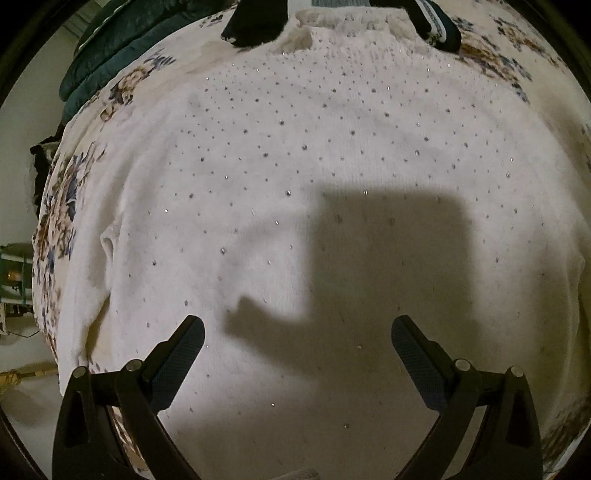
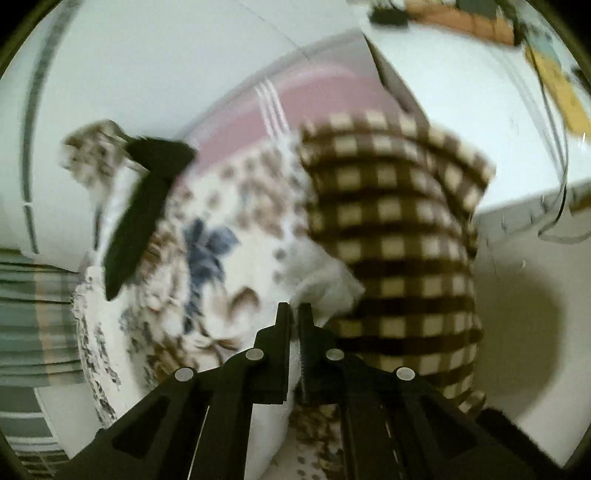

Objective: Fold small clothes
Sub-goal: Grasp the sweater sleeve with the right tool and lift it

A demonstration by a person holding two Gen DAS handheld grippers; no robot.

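A white knit sweater (image 1: 295, 166) dotted with small rhinestones lies spread flat on a floral bedsheet (image 1: 62, 206). My left gripper (image 1: 297, 334) is open and empty, hovering just above the sweater's near part, its shadow on the fabric. At the far end of the sweater, the other gripper's black fingers (image 1: 255, 22) sit at the fuzzy edge. In the right wrist view, my right gripper (image 2: 294, 310) is shut on a fold of white fabric (image 2: 325, 288), the sweater's edge, held over the floral sheet (image 2: 207, 240).
A dark green quilted blanket (image 1: 110, 44) lies at the bed's far left. A brown and cream checked cloth (image 2: 399, 240) lies beside the right gripper. A pink striped cloth (image 2: 280, 110) and a black object (image 2: 144, 206) lie beyond. White floor (image 2: 517, 314) surrounds the bed.
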